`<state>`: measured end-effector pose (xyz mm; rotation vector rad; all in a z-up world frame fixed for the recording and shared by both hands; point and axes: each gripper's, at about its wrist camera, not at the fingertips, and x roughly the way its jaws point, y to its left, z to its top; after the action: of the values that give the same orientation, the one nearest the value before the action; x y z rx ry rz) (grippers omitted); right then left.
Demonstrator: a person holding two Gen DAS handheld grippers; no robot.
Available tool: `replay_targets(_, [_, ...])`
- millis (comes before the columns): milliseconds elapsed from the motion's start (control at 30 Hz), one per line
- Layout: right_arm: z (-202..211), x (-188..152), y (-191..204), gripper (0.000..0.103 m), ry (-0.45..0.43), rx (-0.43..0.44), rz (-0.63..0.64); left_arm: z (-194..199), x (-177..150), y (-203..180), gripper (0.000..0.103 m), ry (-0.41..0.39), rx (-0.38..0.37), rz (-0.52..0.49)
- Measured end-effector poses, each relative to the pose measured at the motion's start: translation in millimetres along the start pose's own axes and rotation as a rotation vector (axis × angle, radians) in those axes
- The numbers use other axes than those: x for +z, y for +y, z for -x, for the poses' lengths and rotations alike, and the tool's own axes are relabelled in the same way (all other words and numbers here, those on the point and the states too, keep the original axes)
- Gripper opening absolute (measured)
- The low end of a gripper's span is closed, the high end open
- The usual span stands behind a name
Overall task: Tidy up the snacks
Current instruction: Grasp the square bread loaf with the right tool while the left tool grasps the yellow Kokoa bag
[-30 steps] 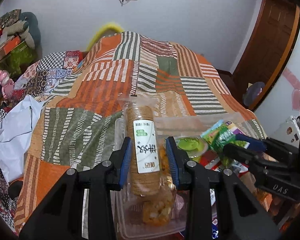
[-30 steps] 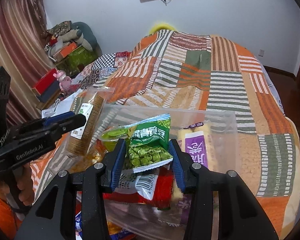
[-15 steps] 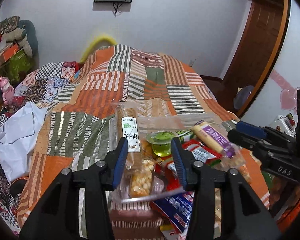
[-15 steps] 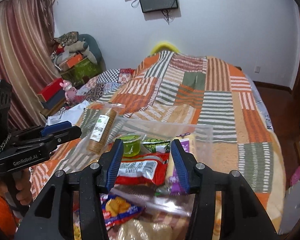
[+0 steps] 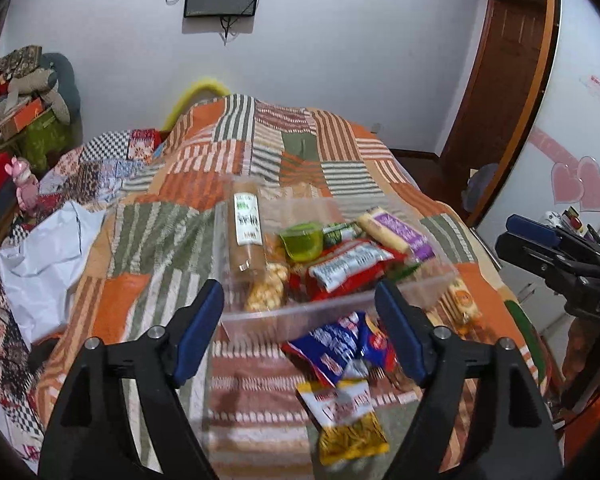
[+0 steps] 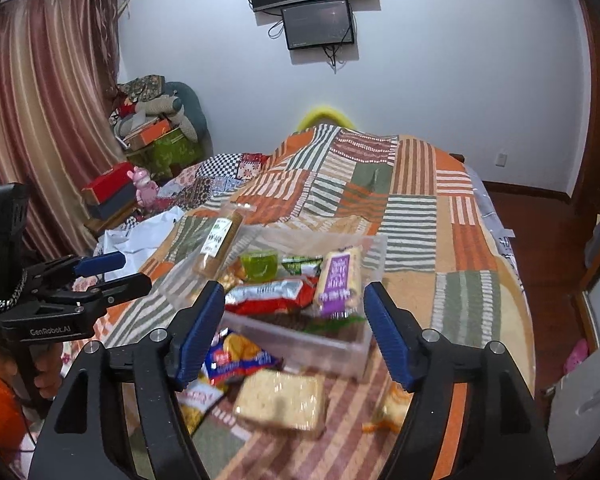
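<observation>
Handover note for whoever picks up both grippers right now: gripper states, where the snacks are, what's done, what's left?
Left hand-held gripper: open, empty.
Right hand-held gripper: open, empty.
Clear bin on the quilt already holds the biscuit sleeve, green jelly cup, red packet and purple-label bar.
Left on the quilt: blue packet, yellow packet, pale cracker pack, small orange pack.
</observation>
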<state>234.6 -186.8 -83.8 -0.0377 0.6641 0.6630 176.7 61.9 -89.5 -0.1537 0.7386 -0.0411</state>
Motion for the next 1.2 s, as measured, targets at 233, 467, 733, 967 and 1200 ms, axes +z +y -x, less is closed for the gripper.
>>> replay_targets(233, [5.1,-25.7,6.0,0.070,0.023,-0.003,0.005,-4.6,-28.4,-5.8,0.079,0.058,-0.002,0.035])
replay_targets(467, [-7.5,-52.4,4.1,0.070,0.097,0.032,-0.029,-12.0,-59.6,-14.4,0.079,0.127,-0.020,0.047])
replay_targets(733, [-23.7,-76.9,2.5,0.070,0.177,0.048,-0.057,-34.2,-84.2,-25.3,0.079,0.207,-0.037,0.047])
replay_targets(967, [-37.2,-87.0,3.9,0.078,0.217,0.056,-0.072,-59.2,-98.5,-28.6,0.079,0.277,-0.068,0.064])
replay_targets(1200, [-54.2,-86.8,12.3,0.085,0.244,0.047,-0.056,-65.0,-104.9,-33.4,0.077,0.251,-0.059,0.016])
